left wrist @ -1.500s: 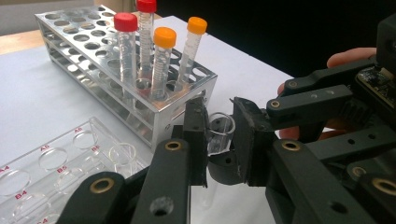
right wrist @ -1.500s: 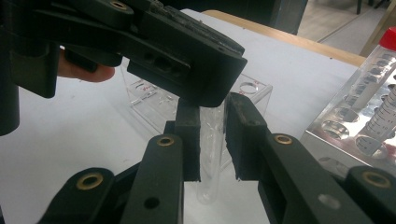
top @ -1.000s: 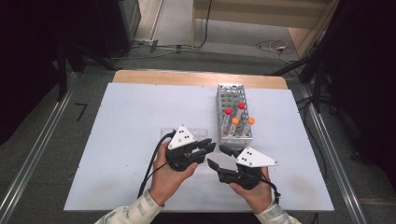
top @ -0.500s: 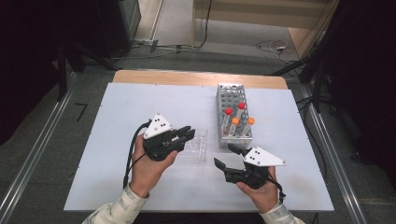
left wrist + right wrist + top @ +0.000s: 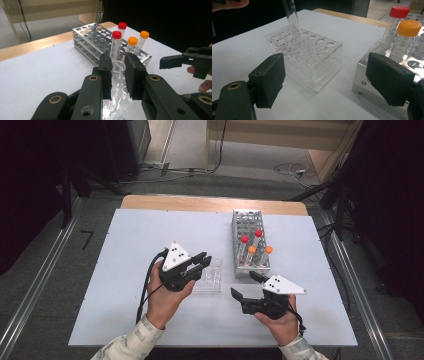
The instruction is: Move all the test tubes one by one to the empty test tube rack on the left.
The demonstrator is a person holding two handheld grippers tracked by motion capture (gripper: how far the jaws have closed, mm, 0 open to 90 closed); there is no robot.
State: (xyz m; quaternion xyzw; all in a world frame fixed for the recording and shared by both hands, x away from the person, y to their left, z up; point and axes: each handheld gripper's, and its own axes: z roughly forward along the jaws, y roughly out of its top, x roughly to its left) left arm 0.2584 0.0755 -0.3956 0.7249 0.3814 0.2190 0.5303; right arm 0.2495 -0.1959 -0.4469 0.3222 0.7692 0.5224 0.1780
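- Left tongs (image 5: 117,72) are clamped on a clear glass tube (image 5: 118,65), one black pad pressing each side just below its open rim.
- Seen from the right gripper view, the tube (image 5: 293,20) leans slightly and its lower end goes down into a hole of the clear plastic rack (image 5: 312,62).
- From the high view, the left tongs (image 5: 202,261) sit over the left part of the clear plastic rack (image 5: 212,279), which stands near the middle of the counter (image 5: 125,250), a little toward the front edge.
- Right tongs (image 5: 245,285) have just been opening and now stand wide apart, with nothing between them; they sit low near the front edge, right of the clear rack and apart from it.
- In the right gripper view the right tongs (image 5: 332,82) frame the corner of the clear rack and the near corner of the metal rack (image 5: 372,85).
- The metal rack (image 5: 248,227) stands just right of the clear rack, running toward the far edge of the counter.
- Four capped tubes stand in the near end of the metal rack: two with red caps (image 5: 244,239) and two with orange caps (image 5: 252,249).
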